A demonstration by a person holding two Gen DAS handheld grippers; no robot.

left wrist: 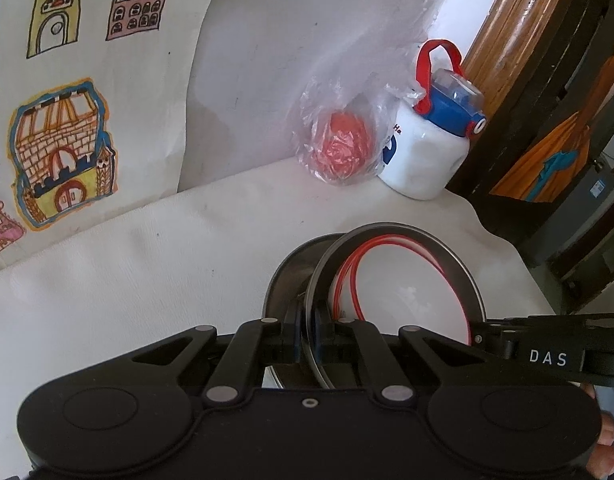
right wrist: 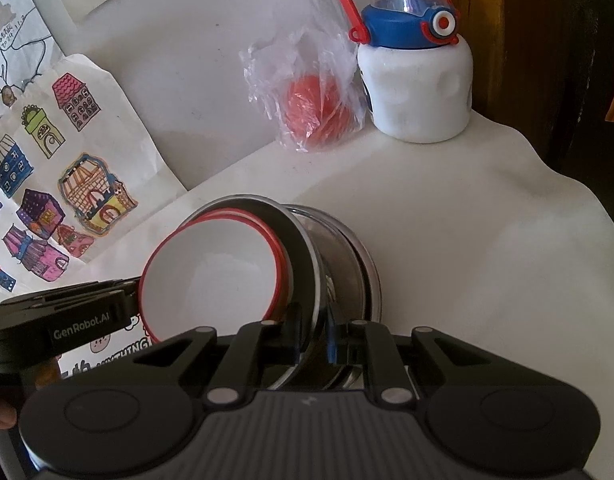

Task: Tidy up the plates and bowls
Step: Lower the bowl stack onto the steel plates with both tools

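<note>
Metal plate (left wrist: 391,240) rim between left tool (left wrist: 307,338) fingers

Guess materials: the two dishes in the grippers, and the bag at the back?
Grey plate: likely stainless steel, going by its mirror-like sheen and thin rolled rim. Red-rimmed bowl: glossy white, looks like enamel or melamine; can't tell which. Bag: thin clear plastic film, crinkled and see-through.

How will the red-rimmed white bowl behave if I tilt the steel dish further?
The white bowl sits loose and tilted inside the steel dish, so it will probably slide or tip out. Its glossy surface looks slippery; it may chip if dropped. The right tool seems to clamp only the dish rim.
</note>
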